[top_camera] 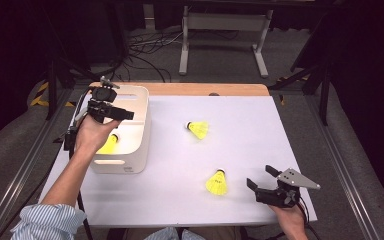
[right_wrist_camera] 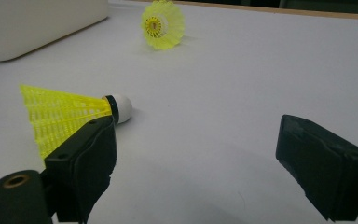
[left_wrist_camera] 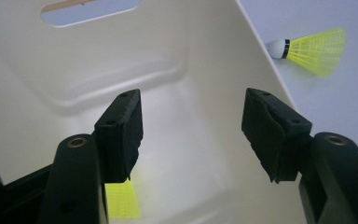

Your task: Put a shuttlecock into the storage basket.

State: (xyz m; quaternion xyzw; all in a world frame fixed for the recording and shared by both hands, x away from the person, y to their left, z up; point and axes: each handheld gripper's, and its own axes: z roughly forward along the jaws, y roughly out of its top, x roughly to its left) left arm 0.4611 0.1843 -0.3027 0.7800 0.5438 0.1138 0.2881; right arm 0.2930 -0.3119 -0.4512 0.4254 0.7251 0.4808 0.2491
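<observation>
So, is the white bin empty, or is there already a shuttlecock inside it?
Not empty. The white bin has one yellow shuttlecock lying on its floor, under the open left gripper; the left gripper view shows its yellow skirt too.

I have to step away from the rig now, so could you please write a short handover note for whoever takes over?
Left hand-held gripper: open, nothing between its jaws, over the white bin.
Right hand-held gripper: open, on the table, beside the near shuttlecock.
Done: one yellow shuttlecock lies in the bin.
Left: two on the table, the near one and the far shuttlecock; both probably go into the bin.
</observation>
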